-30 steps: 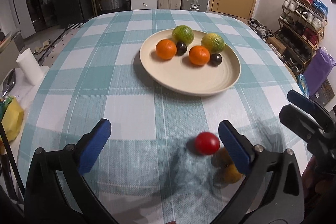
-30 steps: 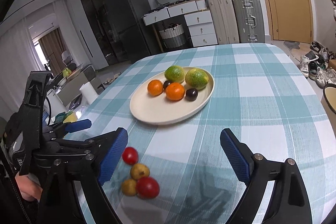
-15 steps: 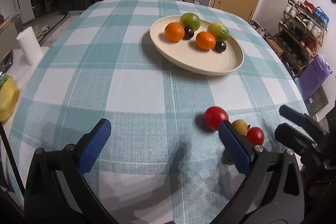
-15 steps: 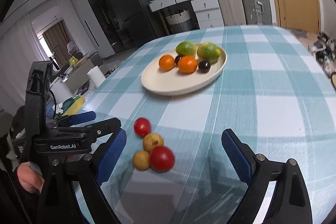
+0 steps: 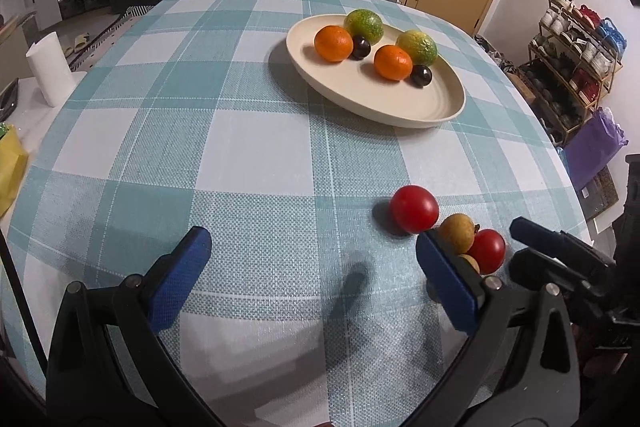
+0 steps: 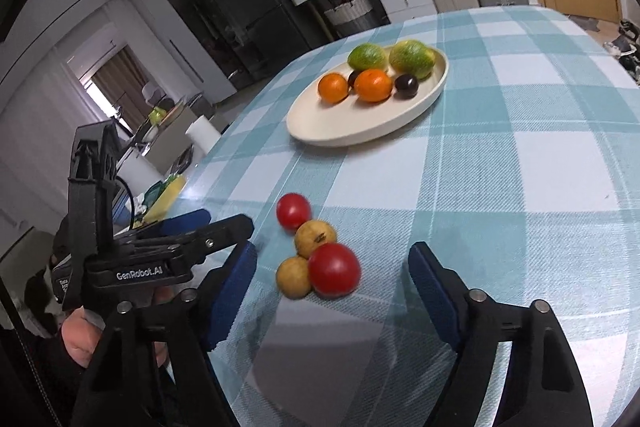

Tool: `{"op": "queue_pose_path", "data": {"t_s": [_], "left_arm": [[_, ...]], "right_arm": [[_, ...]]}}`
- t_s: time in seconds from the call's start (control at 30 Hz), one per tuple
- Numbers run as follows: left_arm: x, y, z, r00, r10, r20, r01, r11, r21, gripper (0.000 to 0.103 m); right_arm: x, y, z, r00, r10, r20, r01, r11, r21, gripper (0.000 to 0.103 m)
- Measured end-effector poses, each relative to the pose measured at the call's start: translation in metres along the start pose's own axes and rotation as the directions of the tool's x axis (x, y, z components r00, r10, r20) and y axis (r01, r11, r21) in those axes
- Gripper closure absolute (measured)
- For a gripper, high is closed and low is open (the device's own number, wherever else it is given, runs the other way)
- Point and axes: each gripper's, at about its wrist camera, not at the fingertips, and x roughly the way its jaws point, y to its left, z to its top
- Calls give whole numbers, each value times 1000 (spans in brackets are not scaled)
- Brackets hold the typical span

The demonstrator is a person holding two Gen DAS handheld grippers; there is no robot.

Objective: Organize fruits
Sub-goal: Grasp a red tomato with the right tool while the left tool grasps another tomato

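A cream plate (image 5: 420,107) (image 6: 332,125) on the checked tablecloth holds two oranges (image 5: 333,43), two green citrus fruits (image 5: 363,22) and two dark plums (image 5: 421,75). Near the table's front edge lie two red tomatoes (image 6: 334,269) (image 6: 293,210) and two yellow-brown fruits (image 6: 315,238) in a cluster; they also show in the left wrist view (image 5: 414,209). My right gripper (image 6: 332,275) is open, with the near tomato between its fingers, apart from both. My left gripper (image 5: 312,267) is open and empty, left of the cluster.
A white paper roll (image 5: 48,67) and a yellow bag (image 5: 8,163) sit beside the table on the left. A shoe rack (image 5: 576,47) and a purple bag (image 5: 596,143) stand to the right. Suitcases and drawers line the back wall.
Both grippers have moved forward and lower toward the table. The loose fruit cluster now sits between the right gripper's fingers. Nothing was taken hold of.
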Motion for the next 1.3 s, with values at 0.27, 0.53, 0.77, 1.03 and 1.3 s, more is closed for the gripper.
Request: {"op": "queue_pose_path", "data": {"t_s": [0.27,0.53,0.77,1.03,1.3], "left_arm": [[4,0,-2,1000,-7,-23,6,1000,-11,1],[4,0,-3,1000,-4,-25,3,1000,-14,1],[4,1,-3,1000,-3,-27,3,1000,-14,1],[4,0,-3,1000,4,-25,-4,1000,-16,1],[2,-4,1,999,-36,-13,36,999,-12,1]], "right_arm": [[4,1,-3,1000,10,-24,-10,1000,-8,52],[9,0,-5,999,20,-47,-20,1000,-4,64],[12,-5,-5,998,41,-54,-40,999,15,74],[7,-5,-5,998,49,-29,-49,999,13,74],[-3,-12,-3,998,60,6,-60,998,29,74]]}}
